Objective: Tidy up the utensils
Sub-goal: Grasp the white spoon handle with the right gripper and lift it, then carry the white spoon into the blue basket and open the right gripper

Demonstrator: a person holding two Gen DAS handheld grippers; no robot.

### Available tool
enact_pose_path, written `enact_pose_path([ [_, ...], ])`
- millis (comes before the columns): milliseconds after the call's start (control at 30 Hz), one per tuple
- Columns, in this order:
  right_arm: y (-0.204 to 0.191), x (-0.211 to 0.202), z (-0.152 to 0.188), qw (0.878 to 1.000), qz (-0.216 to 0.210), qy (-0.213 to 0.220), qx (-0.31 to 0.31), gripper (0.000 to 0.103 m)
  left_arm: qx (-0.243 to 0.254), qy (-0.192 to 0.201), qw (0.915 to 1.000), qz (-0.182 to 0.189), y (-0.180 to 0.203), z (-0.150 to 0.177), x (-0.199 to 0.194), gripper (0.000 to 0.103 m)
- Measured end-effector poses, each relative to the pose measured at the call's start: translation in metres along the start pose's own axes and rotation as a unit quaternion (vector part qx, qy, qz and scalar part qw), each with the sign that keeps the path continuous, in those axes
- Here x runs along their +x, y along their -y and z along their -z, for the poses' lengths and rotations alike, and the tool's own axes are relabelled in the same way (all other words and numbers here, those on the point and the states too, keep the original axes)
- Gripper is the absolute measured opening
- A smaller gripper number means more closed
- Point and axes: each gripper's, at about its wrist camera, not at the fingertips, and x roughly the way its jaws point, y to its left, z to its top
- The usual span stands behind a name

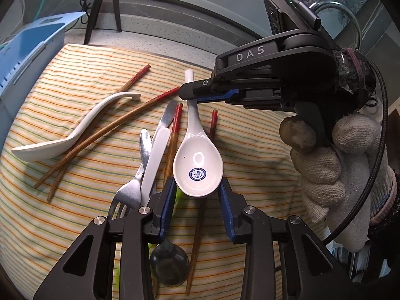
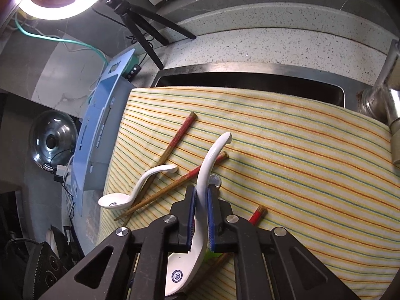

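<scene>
Left wrist view: striped cloth [image 1: 82, 80] spread over the counter [image 1: 140, 35], strewn with utensils. Blue rack [image 1: 27, 52] at far left, beside the cloth edge. Right tool [image 1: 186, 94] reaching in from the right, held by a gloved hand [image 1: 332, 165], clamped on the handle of a white logo spoon [image 1: 197, 162], the grip sitting near the handle's end. Spoon bowl hanging between the fingers [image 1: 168, 200] of the left tool [image 1: 196, 201], spread wide, not touching the bowl as far as can be told. Second white spoon [image 1: 62, 135] lying on its side toward the left, resting across two red-tipped chopsticks [image 1: 110, 130]. More chopsticks [image 1: 175, 130] under and beside the held spoon. Steel fork [image 1: 130, 192] and a white-handled piece [image 1: 155, 160] side by side just left of the left tool; a dark round spoon bowl [image 1: 169, 262] low between the tool's arms.

Right wrist view: striped cloth [image 2: 300, 155] covering a steel sink [image 2: 250, 75], tap base [image 2: 375, 100] at right. Ring lamp [image 2: 62, 2] glowing top left, tripod [image 2: 145, 27] on the counter [image 2: 275, 42] behind. Blue rack [image 2: 100, 130] standing at the cloth's left edge. Right tool [image 2: 201, 217] shut narrow on the logo spoon [image 2: 205, 175], handle rising forward, bowl back toward the camera. Other spoon [image 2: 135, 190] over the crossed chopsticks [image 2: 172, 147] to the left.
</scene>
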Motion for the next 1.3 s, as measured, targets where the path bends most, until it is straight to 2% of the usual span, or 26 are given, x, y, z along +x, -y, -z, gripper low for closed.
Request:
enact_pose_path([
  [233, -0.015, -0.018, -0.003, 1.0, -0.015, 0.017, 0.006, 0.008, 0.001, 0.021, 0.9998, -0.002, -0.011, -0.001, -0.025, 0.029],
  [500, -0.067, -0.028, -0.009, 0.998, -0.027, 0.049, -0.009, 0.008, 0.008, 0.05, 0.9987, 0.001, -0.044, -0.018, -0.066, 0.026],
  [567, -0.081, -0.026, -0.013, 0.998, -0.031, 0.054, -0.006, 0.007, 0.008, 0.054, 0.9985, 0.001, -0.057, -0.022, -0.075, 0.012],
  [633, -0.098, -0.022, -0.017, 0.998, -0.039, 0.057, -0.007, 0.007, 0.005, 0.056, 0.9984, 0.006, -0.071, -0.026, -0.083, 0.012],
  [933, -0.168, 0.024, -0.037, 0.996, -0.069, 0.061, -0.008, 0.007, -0.009, 0.075, 0.997, -0.016, -0.14, -0.048, -0.105, 0.01],
  [1133, -0.21, 0.068, -0.054, 0.997, -0.059, 0.045, -0.031, 0.007, -0.037, 0.079, 0.9957, -0.031, -0.187, -0.048, -0.116, 0.01],
  [1300, -0.228, 0.106, -0.062, 0.998, -0.048, 0.024, -0.039, 0.007, -0.056, 0.067, 0.9952, -0.045, -0.215, -0.042, -0.112, 0.01],
])
